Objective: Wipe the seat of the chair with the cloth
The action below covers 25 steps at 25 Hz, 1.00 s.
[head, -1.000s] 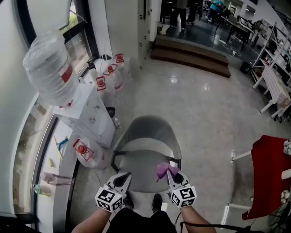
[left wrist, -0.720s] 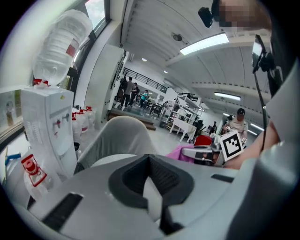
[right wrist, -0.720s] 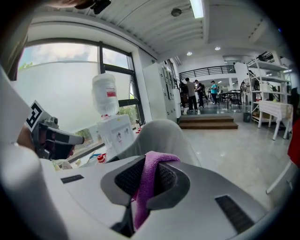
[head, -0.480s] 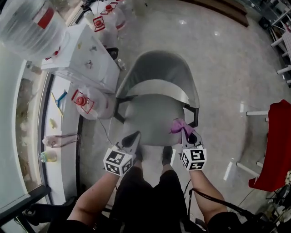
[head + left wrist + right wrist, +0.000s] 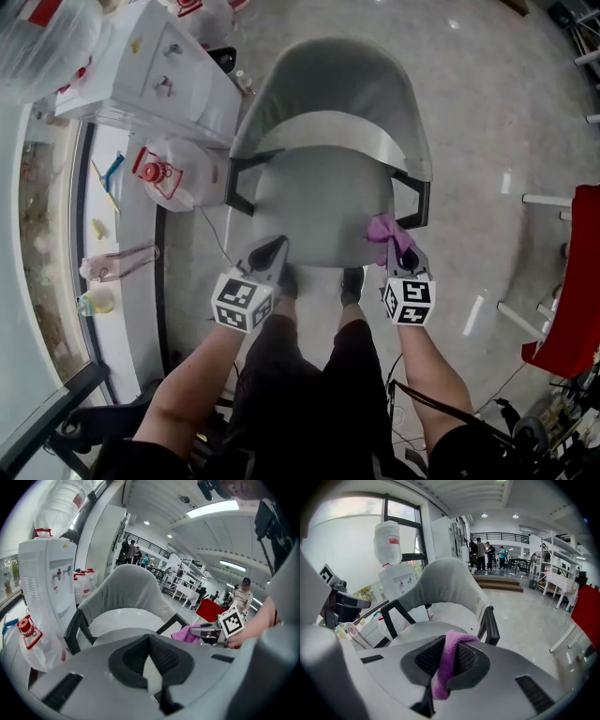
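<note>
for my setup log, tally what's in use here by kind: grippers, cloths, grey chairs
grippers: 2 (left gripper, right gripper)
purple cloth: 1, held in the right gripper
grey chair: 1
total: 4
</note>
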Each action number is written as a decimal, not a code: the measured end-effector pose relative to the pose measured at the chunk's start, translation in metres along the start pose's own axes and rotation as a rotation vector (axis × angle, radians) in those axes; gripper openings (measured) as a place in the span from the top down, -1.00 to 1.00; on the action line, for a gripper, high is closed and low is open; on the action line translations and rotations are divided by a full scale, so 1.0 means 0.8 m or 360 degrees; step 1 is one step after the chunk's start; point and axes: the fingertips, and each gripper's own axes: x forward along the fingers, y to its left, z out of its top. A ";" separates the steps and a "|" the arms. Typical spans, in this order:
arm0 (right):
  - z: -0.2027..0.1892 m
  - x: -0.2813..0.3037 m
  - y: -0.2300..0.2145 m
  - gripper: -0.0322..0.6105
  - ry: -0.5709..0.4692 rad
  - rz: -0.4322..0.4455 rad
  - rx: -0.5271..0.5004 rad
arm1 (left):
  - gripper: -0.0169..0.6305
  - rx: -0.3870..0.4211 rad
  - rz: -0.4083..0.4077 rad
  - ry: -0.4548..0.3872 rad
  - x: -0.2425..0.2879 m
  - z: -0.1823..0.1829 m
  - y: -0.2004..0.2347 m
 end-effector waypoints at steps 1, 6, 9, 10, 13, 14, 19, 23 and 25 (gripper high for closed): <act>-0.008 0.003 -0.001 0.81 0.0012 -0.0010 0.0020 | 0.92 -0.0001 0.0000 0.0010 0.004 -0.006 0.002; -0.062 0.022 -0.011 0.81 0.0116 -0.0069 0.0097 | 0.92 -0.0044 0.0000 0.0061 0.025 -0.041 0.012; -0.094 0.035 -0.023 0.81 0.0181 -0.0110 0.0119 | 0.92 -0.0054 -0.0005 0.0085 0.040 -0.059 0.015; -0.103 0.040 -0.027 0.81 0.0201 -0.0120 0.0116 | 0.92 -0.0060 -0.0006 0.0090 0.044 -0.064 0.015; -0.128 0.050 -0.037 0.81 0.0260 -0.0143 0.0106 | 0.92 -0.0079 -0.0008 0.0116 0.054 -0.081 0.018; -0.136 0.054 -0.041 0.81 0.0281 -0.0151 0.0104 | 0.92 -0.0084 -0.0008 0.0124 0.058 -0.087 0.019; -0.182 0.074 -0.050 0.81 0.0412 -0.0162 0.0062 | 0.92 -0.0099 -0.0005 0.0152 0.078 -0.110 0.030; -0.212 0.089 -0.054 0.81 0.0488 -0.0177 0.0051 | 0.92 -0.0119 0.0015 0.0189 0.091 -0.131 0.041; -0.222 0.096 -0.054 0.81 0.0513 -0.0183 0.0049 | 0.92 -0.0134 0.0021 0.0212 0.096 -0.143 0.045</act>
